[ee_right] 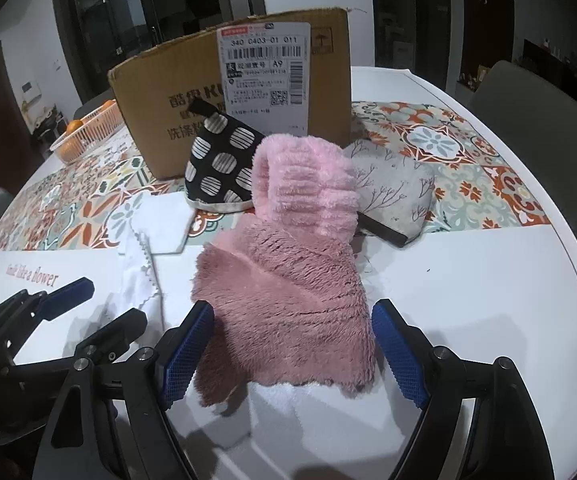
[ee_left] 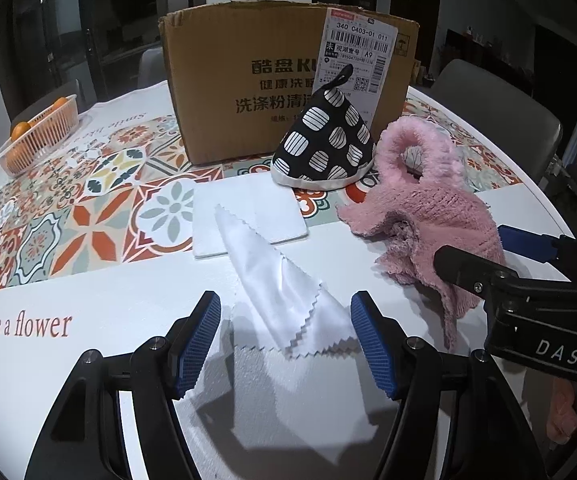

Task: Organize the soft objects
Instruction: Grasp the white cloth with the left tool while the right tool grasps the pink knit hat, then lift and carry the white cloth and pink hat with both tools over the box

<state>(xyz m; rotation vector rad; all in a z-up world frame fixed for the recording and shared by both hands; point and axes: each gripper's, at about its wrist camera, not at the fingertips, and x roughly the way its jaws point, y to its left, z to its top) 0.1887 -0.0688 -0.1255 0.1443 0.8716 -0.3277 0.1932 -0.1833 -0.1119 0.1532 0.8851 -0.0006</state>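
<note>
White cloth [ee_left: 284, 300] with zigzag edges lies crumpled near the front edge of the desk [ee_left: 88, 292], its near end between the spread blue pads of the left tool [ee_left: 286, 338], which touch nothing. Its far end overlaps a flat white pad [ee_left: 248, 208] lying where the patterned runner [ee_left: 88, 200] meets the bare white top. Just right of it a pink fluffy cloth [ee_right: 288, 280] is heaped up, its upper part standing in a loop and its lower edge draping forward between the wide-open pads of the right tool [ee_right: 292, 344]; whether the pads touch the pile, I cannot tell. Behind the pink cloth sits a black pot holder [ee_left: 324, 144] with white striped dots and a hanging loop, resting against a brown cardboard box [ee_left: 248, 80] that stands toward the back of the desk and bears a shipping label [ee_right: 264, 68]. Right of the pink cloth lies a grey cushion [ee_right: 392, 188] printed with branches, on the runner. At the back left corner an orange basket [ee_left: 40, 136] holds oranges
</note>
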